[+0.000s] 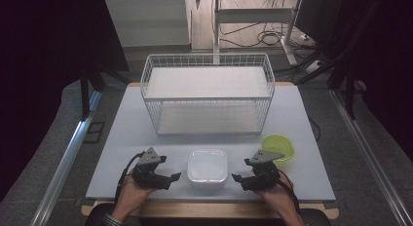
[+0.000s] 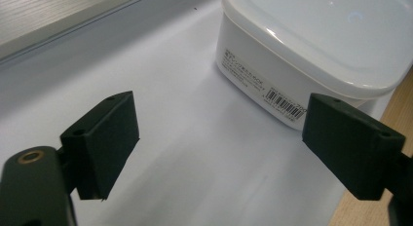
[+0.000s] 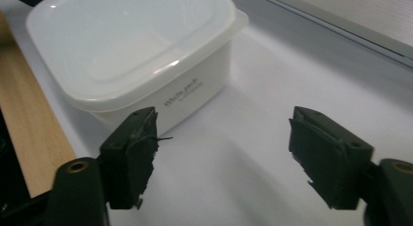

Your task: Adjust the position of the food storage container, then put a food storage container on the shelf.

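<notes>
I held my left gripper (image 1: 171, 178) and right gripper (image 1: 237, 179) wide, empty, flanking the white lidded container (image 1: 207, 166) at the table's (image 1: 122, 138) near edge, ready to grasp it.

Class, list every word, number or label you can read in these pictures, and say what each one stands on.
"WHITE PACK": seemingly so, small and faint, on the side wall of the white container.
Label with barcode on another wall of the white container: small print, too blurred to read.
Nothing else carries legible text.
</notes>
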`<state>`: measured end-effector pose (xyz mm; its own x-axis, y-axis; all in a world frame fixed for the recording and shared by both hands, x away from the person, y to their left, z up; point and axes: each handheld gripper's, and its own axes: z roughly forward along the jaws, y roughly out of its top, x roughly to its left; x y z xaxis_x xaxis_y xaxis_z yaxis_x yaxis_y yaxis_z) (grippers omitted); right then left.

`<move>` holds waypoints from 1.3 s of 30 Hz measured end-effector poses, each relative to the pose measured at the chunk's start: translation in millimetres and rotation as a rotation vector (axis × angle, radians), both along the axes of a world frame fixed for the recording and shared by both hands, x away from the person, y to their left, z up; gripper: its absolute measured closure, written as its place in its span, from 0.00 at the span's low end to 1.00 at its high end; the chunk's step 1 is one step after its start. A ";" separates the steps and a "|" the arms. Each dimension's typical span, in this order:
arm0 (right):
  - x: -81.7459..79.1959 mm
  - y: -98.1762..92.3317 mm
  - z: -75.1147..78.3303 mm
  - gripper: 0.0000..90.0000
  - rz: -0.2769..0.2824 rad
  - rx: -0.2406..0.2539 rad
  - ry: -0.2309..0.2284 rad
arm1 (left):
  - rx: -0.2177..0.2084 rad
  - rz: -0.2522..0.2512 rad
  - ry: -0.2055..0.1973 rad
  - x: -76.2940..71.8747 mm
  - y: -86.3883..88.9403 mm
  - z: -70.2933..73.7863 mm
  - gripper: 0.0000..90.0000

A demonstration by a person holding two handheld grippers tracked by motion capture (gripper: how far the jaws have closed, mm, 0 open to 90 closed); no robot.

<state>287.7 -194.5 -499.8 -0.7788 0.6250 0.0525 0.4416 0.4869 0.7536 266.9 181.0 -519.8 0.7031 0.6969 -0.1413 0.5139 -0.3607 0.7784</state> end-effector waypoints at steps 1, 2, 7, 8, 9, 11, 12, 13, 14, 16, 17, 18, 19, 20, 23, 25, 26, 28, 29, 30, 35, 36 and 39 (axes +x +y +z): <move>0.3 -0.6 -0.7 0.26 -0.004 0.000 0.004 | -0.001 -0.001 0.000 0.0 0.1 -0.3 0.14; 0.6 -0.9 -1.4 0.25 -0.005 0.000 0.009 | -0.001 -0.001 0.000 0.0 0.1 -0.3 0.13; 0.5 0.5 -4.0 0.20 -0.004 0.006 0.016 | -0.005 -0.003 0.001 0.9 1.2 -2.3 0.11; 0.3 0.7 -4.5 0.19 -0.004 0.008 0.017 | -0.011 -0.004 -0.008 0.8 1.3 -2.5 0.10; 0.3 0.7 -4.9 0.18 -0.004 0.009 0.015 | -0.016 -0.006 -0.021 0.6 1.5 -2.6 0.08; 0.4 0.4 -5.2 0.16 -0.004 0.011 0.013 | -0.027 -0.015 -0.043 0.7 2.3 -3.2 0.07; 0.4 0.4 -5.2 0.16 -0.004 0.011 0.013 | -0.027 -0.015 -0.043 0.7 2.3 -3.2 0.07; 0.7 0.0 -5.0 0.15 -0.008 0.018 0.014 | -0.039 -0.025 -0.043 1.3 2.5 -4.7 0.06; 0.7 0.0 -5.0 0.15 -0.008 0.018 0.014 | -0.039 -0.025 -0.043 1.3 2.5 -4.7 0.06; 1.1 -0.8 -4.3 0.13 -0.013 0.031 0.014 | -0.038 -0.025 -0.039 1.7 1.1 -5.9 0.06; 1.1 -0.8 -4.3 0.13 -0.013 0.031 0.014 | -0.038 -0.025 -0.039 1.7 1.1 -5.9 0.06; 1.1 -0.9 -4.1 0.13 -0.014 0.033 0.012 | -0.034 -0.025 -0.045 1.5 0.5 -5.8 0.06; 1.1 -1.0 -3.6 0.12 -0.014 0.033 0.007 | -0.028 -0.024 -0.061 1.1 -0.1 -5.5 0.06; 1.0 -0.8 -3.5 0.12 -0.015 0.036 0.005 | -0.026 -0.023 -0.069 1.0 -0.3 -5.5 0.06; 0.6 -0.4 -2.8 0.11 -0.015 0.039 0.001 | -0.017 -0.017 -0.073 1.2 -0.5 -5.4 0.06; 0.5 0.0 -1.4 0.10 -0.015 0.046 -0.005 | -0.006 -0.017 -0.080 1.1 -1.0 -4.3 0.06; 0.6 0.1 -0.7 0.10 -0.014 0.046 -0.007 | -0.003 -0.019 -0.082 0.9 -1.6 -4.0 0.06; 0.5 0.7 0.8 0.10 -0.013 0.048 -0.005 | 0.006 -0.023 -0.083 0.4 -3.1 -3.3 0.06; 0.5 0.7 0.8 0.10 -0.013 0.048 -0.005 | 0.006 -0.023 -0.083 0.4 -3.1 -3.3 0.06; 0.5 0.9 1.8 0.10 -0.013 0.047 -0.005 | 0.007 -0.026 -0.080 0.3 -3.9 -2.9 0.06; 0.7 2.7 5.6 0.10 -0.012 0.059 -0.008 | 0.001 -0.035 -0.067 -0.7 -6.8 0.2 0.06; 1.0 3.0 6.3 0.09 -0.011 0.060 -0.007 | 0.002 -0.037 -0.064 -0.9 -7.1 1.2 0.06; 1.9 6.2 8.2 0.07 -0.011 0.067 0.005 | -0.003 -0.034 -0.059 -1.2 -8.0 3.5 0.06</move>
<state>289.6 -188.3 -491.6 -0.7714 0.6288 0.0980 0.4503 0.4306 0.7822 265.7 172.9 -516.3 0.7334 0.6723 -0.1006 0.4545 -0.3749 0.8080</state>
